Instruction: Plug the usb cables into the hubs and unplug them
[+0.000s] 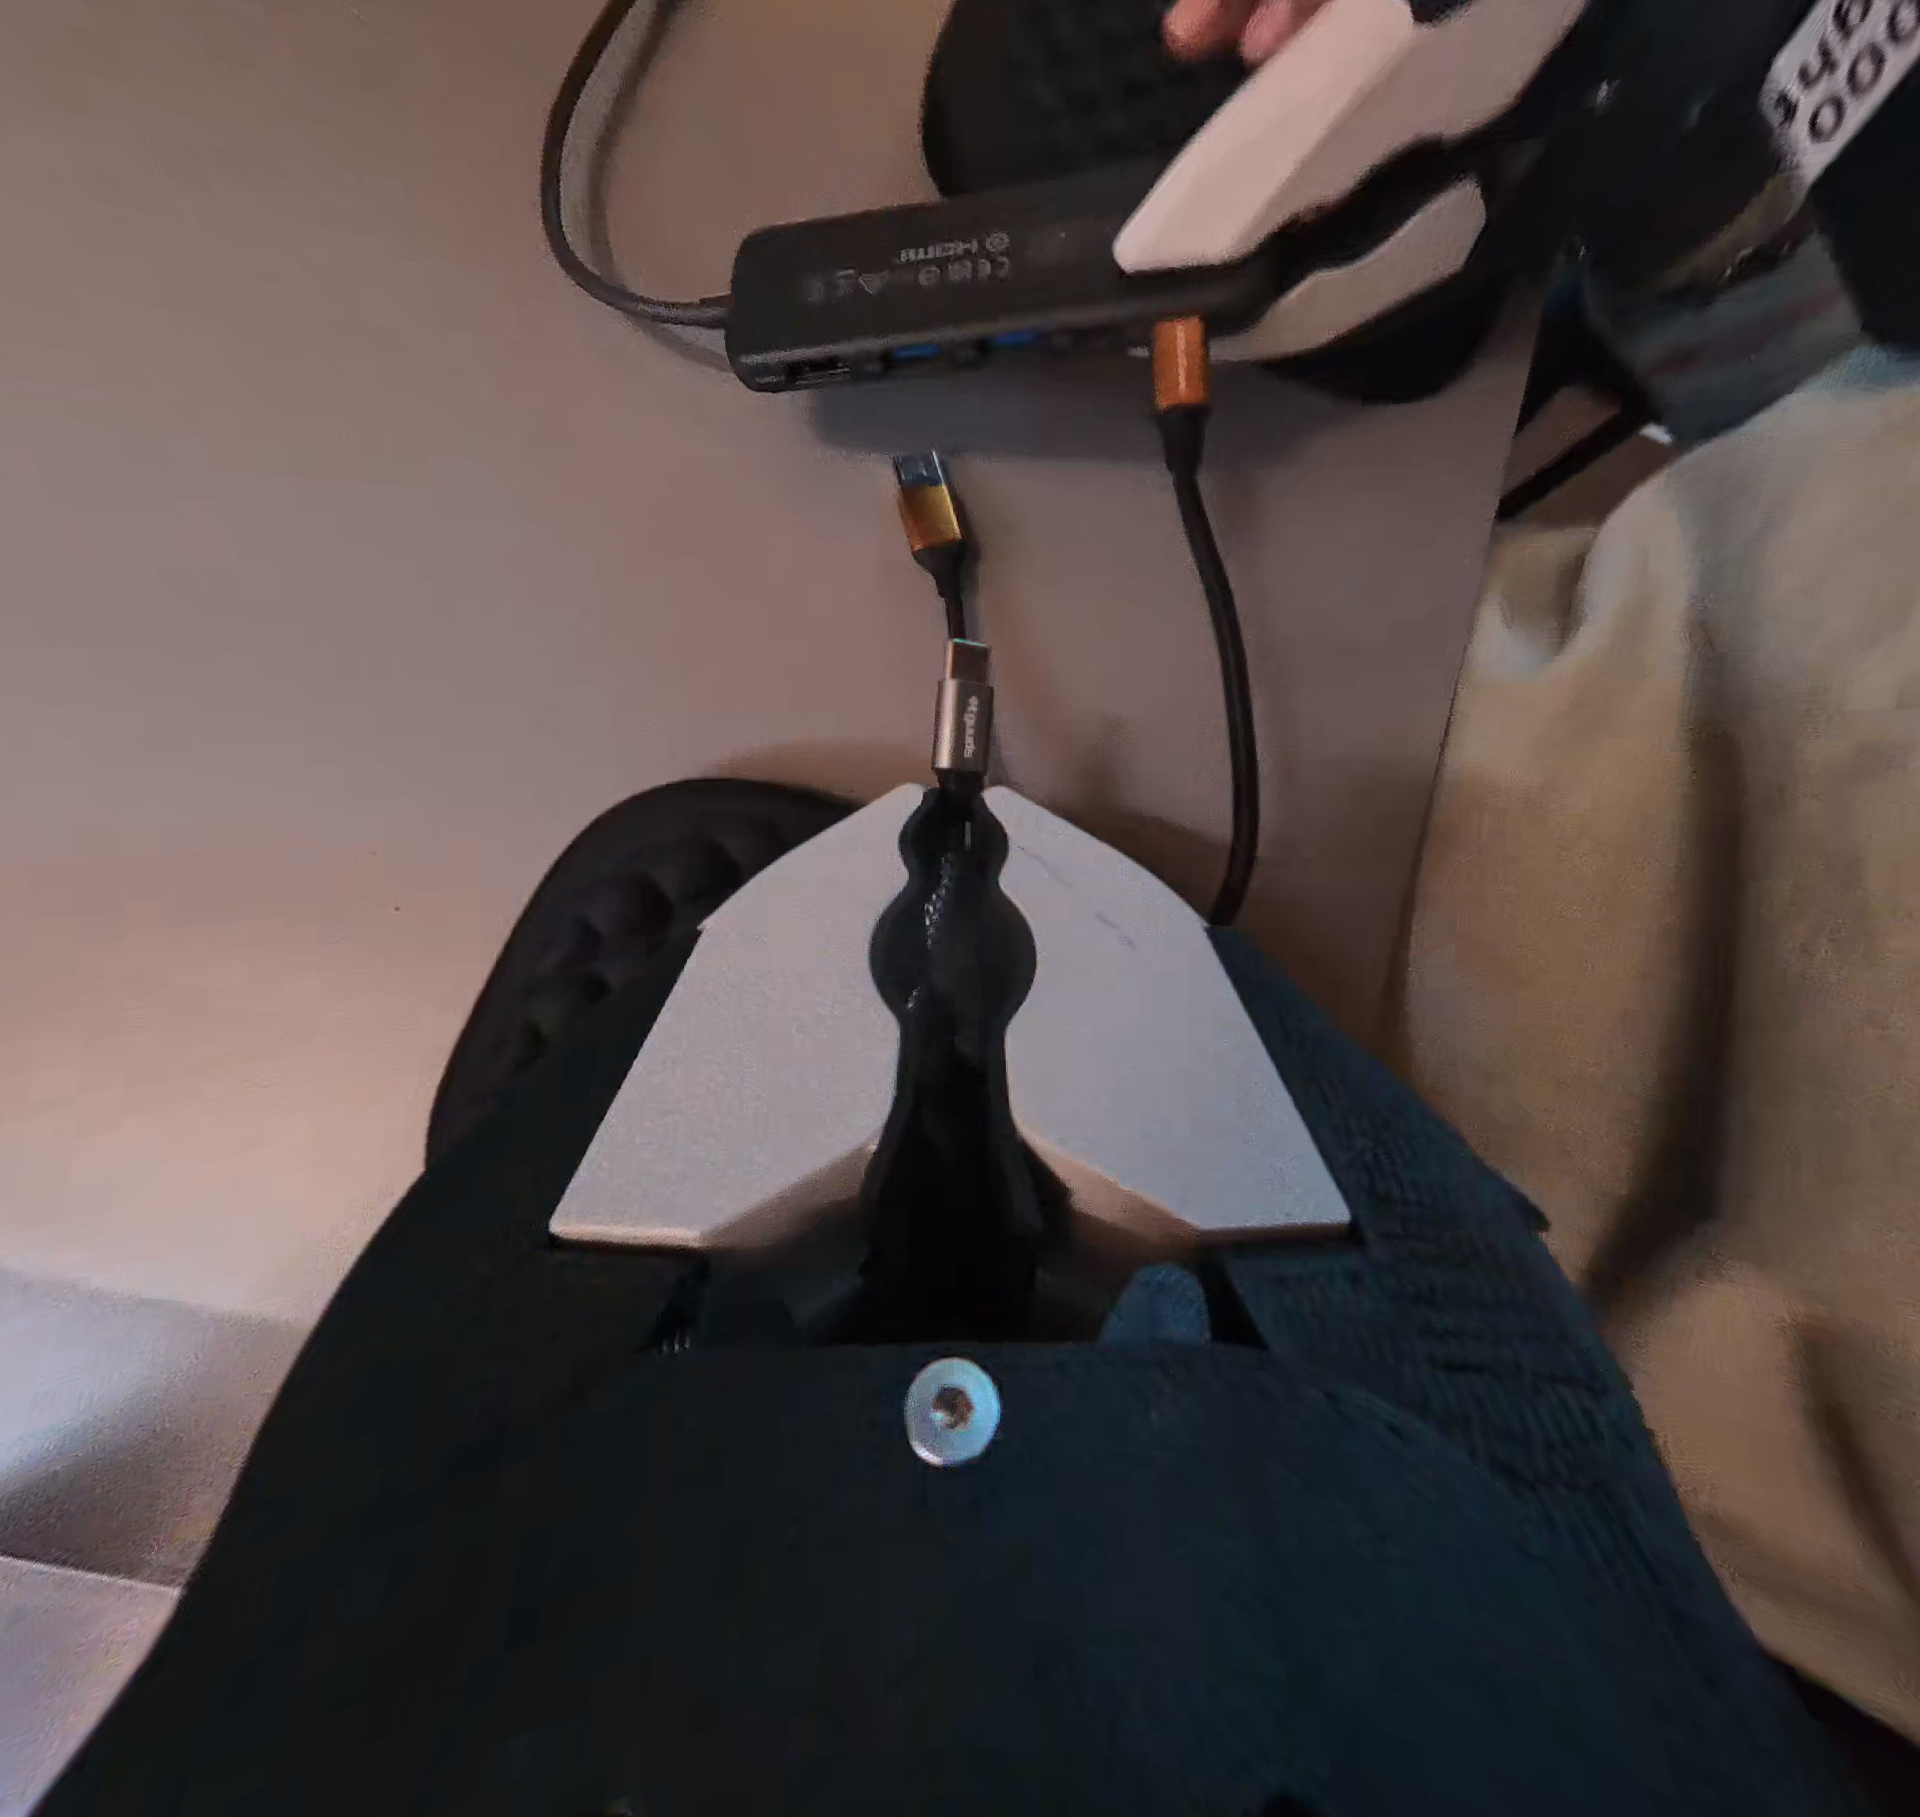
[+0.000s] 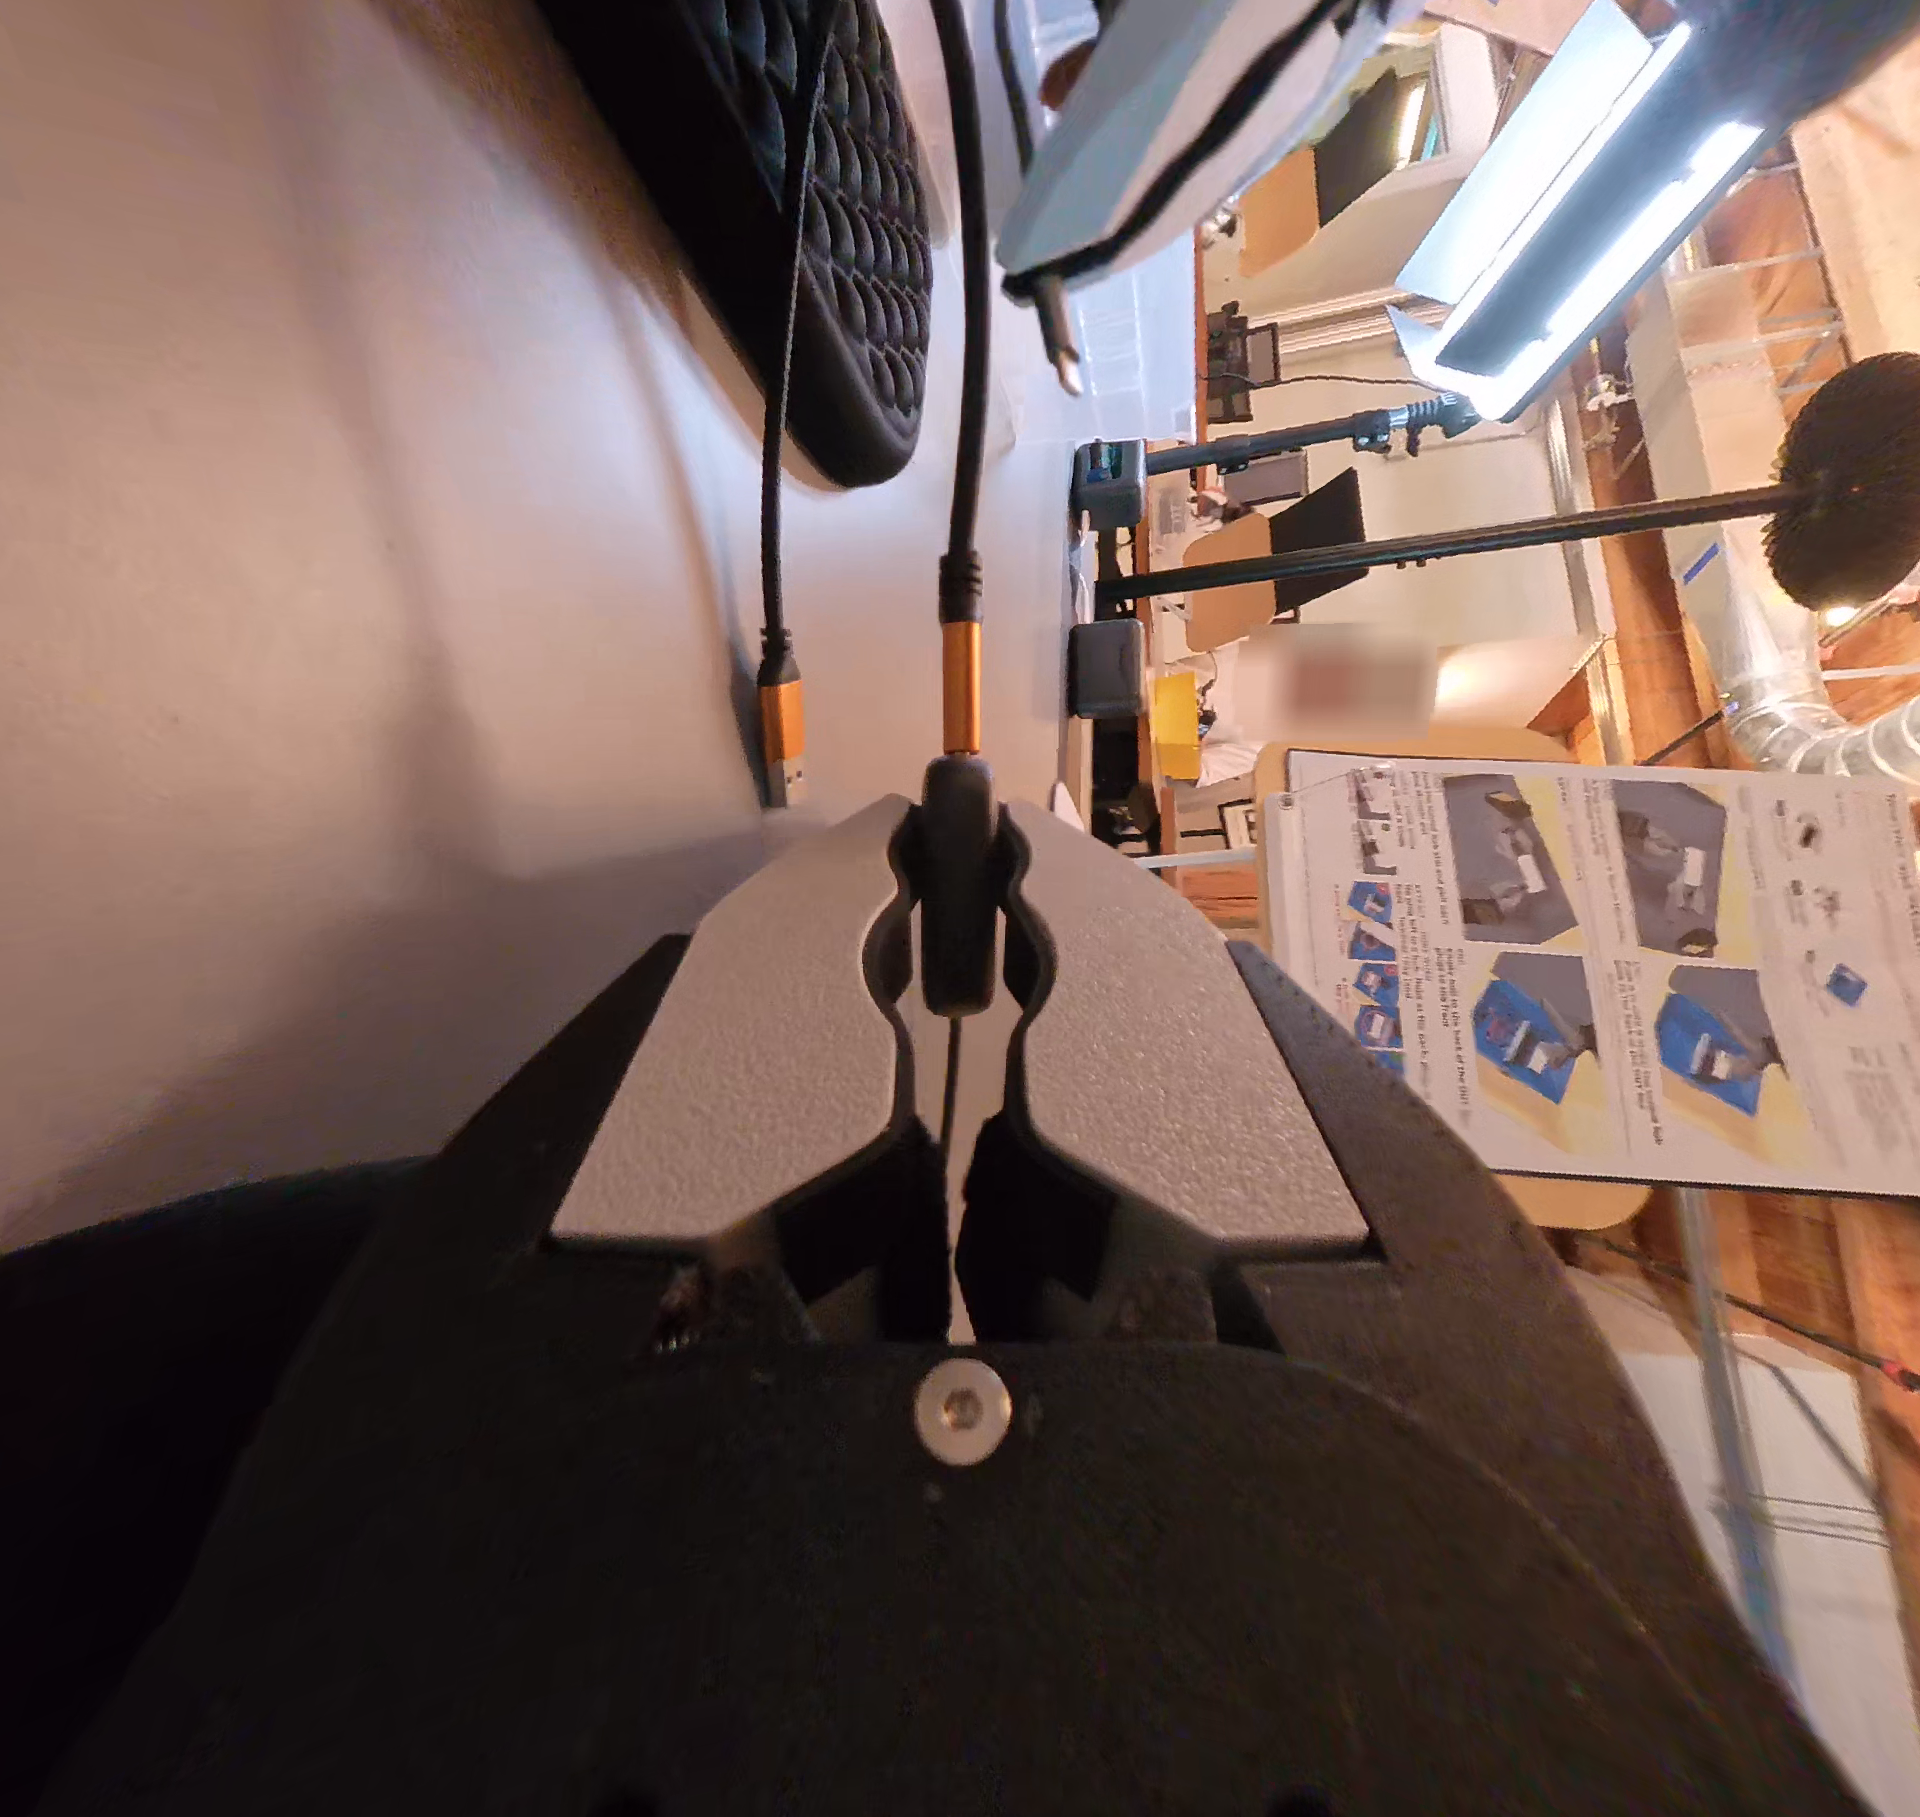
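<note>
The left gripper [image 1: 951, 801], closed on a braided cable behind its silver plug [image 1: 964, 718], points toward a slim black hub [image 1: 935, 302] clamped at its right end by the right gripper [image 2: 956, 811]; an orange-collared cable [image 1: 1179, 365] is plugged in, and another orange-collared plug [image 1: 930, 510] lies loose just short of the hub's ports.

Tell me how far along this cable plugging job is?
One orange-collared cable already sits in the slim black hub, which the right gripper clamps. The left gripper pinches a silver-tipped cable, not yet inserted. A second orange plug lies loose on the table. Those, and unplugging, remain.
</note>
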A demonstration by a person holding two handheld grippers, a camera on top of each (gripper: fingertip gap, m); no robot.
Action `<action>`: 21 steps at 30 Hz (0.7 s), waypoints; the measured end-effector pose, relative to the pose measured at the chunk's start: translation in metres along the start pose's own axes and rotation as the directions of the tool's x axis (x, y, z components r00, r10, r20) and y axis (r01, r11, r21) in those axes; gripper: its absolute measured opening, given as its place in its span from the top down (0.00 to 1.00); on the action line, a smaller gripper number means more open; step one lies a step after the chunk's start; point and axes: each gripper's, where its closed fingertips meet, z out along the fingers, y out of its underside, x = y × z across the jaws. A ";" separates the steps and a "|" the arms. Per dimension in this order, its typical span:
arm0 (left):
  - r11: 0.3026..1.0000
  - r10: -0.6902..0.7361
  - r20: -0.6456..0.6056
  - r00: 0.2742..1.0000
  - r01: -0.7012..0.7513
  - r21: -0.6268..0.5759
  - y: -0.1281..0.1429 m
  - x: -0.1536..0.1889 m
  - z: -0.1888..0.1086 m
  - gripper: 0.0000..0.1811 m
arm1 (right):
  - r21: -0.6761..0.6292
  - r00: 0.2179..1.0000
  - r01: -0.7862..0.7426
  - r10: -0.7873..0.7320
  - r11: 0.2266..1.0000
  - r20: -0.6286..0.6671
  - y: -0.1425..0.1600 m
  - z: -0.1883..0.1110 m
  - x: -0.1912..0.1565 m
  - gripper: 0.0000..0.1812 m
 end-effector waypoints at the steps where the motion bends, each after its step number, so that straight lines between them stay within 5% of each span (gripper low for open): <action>1: 1.000 -0.018 -0.013 1.000 0.017 -0.010 -0.004 0.000 0.001 0.97 | -0.012 1.000 0.025 -0.025 1.000 -0.011 0.001 0.001 0.001 0.93; 8: 0.991 -0.132 -0.210 0.969 0.123 -0.052 -0.034 0.016 0.034 0.97 | -0.164 0.951 0.282 -0.297 0.945 -0.080 0.009 0.004 0.003 0.93; 21: 0.991 -0.076 -0.277 0.958 0.041 -0.130 -0.044 0.018 0.066 0.97 | -0.180 0.931 0.332 -0.353 0.926 -0.097 0.006 0.006 0.002 0.93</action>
